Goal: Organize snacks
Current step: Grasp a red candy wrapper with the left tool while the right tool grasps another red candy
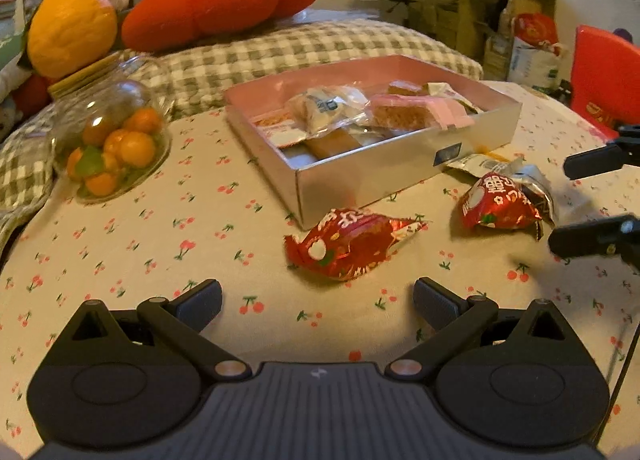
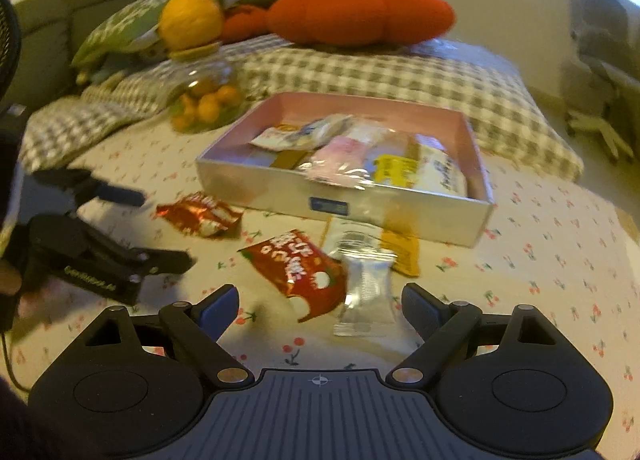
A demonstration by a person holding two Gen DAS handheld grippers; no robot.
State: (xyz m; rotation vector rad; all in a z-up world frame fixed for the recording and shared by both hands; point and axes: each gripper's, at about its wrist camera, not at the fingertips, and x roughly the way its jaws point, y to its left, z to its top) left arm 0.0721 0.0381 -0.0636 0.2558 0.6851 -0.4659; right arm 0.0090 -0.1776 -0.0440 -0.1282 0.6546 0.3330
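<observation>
In the left wrist view, our left gripper point(image 1: 318, 300) hangs just above the cherry-print bedspread point(image 1: 168, 244) with its fingers point(image 1: 200, 298) spread wide and nothing between them. A crumpled red snack packet point(image 1: 352, 242) lies just ahead of it, near the front corner of the shallow silver box point(image 1: 376, 171). The box holds several wrapped snacks, among them a pink-wrapped cake point(image 1: 420, 109). A second red packet point(image 1: 498, 201) lies to the right, touching a silvery wrapper point(image 1: 534, 183), and the right gripper point(image 1: 592, 195) comes in from the edge beside it, fingers apart. A glass jar of small oranges point(image 1: 112, 139) lies on its side at the left.

In the right wrist view, our right gripper point(image 2: 320, 308) has its fingers point(image 2: 424, 306) spread and holds nothing. Just ahead lie the second red packet point(image 2: 300, 270) and a clear wrapper point(image 2: 366, 292) touching it, with a yellow sachet point(image 2: 404, 256) beside them against the box's point(image 2: 276, 191) front wall. The first red packet point(image 2: 200, 213) lies further left, near the left gripper point(image 2: 156, 227), whose fingers stand open.
</observation>
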